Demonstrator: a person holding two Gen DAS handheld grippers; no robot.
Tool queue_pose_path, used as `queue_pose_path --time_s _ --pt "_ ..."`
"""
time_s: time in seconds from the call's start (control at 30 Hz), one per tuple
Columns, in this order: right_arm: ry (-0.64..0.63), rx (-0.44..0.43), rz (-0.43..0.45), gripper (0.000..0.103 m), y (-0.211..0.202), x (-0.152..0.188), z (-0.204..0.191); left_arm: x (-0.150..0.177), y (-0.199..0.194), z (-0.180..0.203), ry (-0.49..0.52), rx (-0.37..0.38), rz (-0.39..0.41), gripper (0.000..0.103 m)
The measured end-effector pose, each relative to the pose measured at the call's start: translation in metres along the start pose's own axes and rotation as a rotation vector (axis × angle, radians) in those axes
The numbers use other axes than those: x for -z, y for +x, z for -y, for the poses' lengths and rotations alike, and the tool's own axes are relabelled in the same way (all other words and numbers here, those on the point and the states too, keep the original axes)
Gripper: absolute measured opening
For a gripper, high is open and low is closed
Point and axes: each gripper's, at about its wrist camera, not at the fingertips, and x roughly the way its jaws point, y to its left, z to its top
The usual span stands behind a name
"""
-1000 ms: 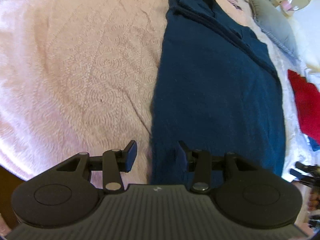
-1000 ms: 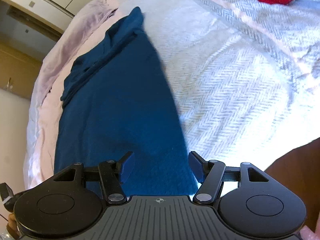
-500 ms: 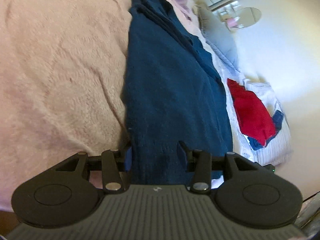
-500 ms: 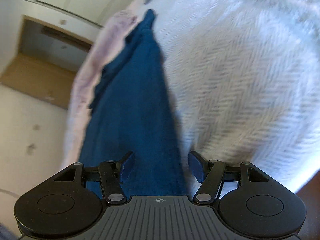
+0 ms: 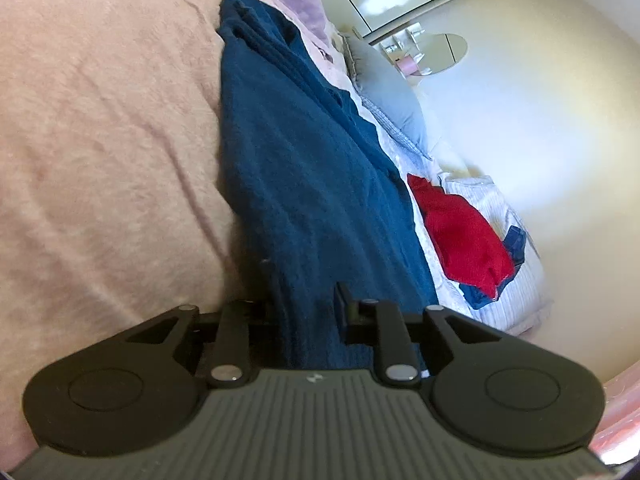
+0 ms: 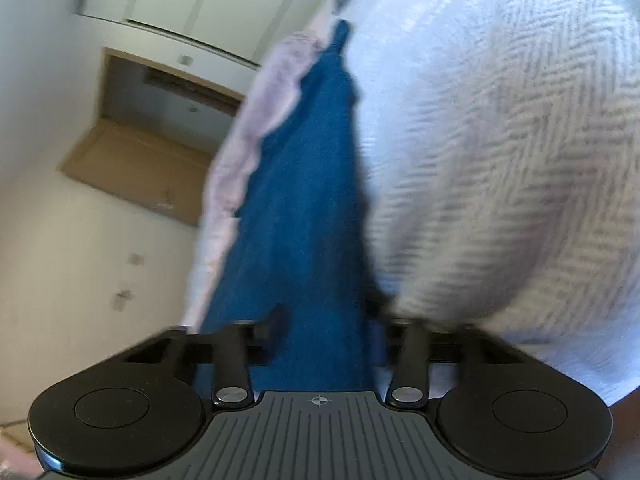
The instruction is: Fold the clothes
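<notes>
- Where the left wrist view starts at its left edge, a pink blanket (image 5: pixel 100 140) covers the bed, wrinkled and fuzzy.
- Just right of it lies the dark blue garment (image 5: pixel 304 168), stretched long and narrow away from the camera, with folded layers bunched at its far end.
- The left gripper (image 5: pixel 306 312) has the garment's near edge between its fingers; the jaws are closing and the cloth fills the gap, the pads pressing on it.
- Further right, a grey pillow (image 5: pixel 384 92) sits at the head of the bed, and a red garment (image 5: pixel 464 236) lies on a pale striped cover (image 5: pixel 516 288), well apart from the blue one.
- In the right wrist view, a wooden recess (image 6: pixel 152 140) shows on the wall at the left, then a strip of pink blanket (image 6: pixel 240 152).
- The blue garment (image 6: pixel 308 200) runs up the middle; the right gripper (image 6: pixel 326 332) is closing on its near edge, cloth pinched between the fingers, though the view is blurred.
- A white herringbone cover (image 6: pixel 500 160) fills the right side.
</notes>
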Motion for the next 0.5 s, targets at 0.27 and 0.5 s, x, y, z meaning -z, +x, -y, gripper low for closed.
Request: queue_pose_path --time_s 0.27,0.5 --pt "0.002 0.03 0.088 0.007 -0.037 0.002 -0.028 0.002 -0.028 0.031 0.097 -0.041 0.105 0.005" --pt "-0.051 -0.03 0.149 0.006 -0.073 0.015 -0.073 0.008 -0.071 0.053 0.147 -0.027 0.175 0.004"
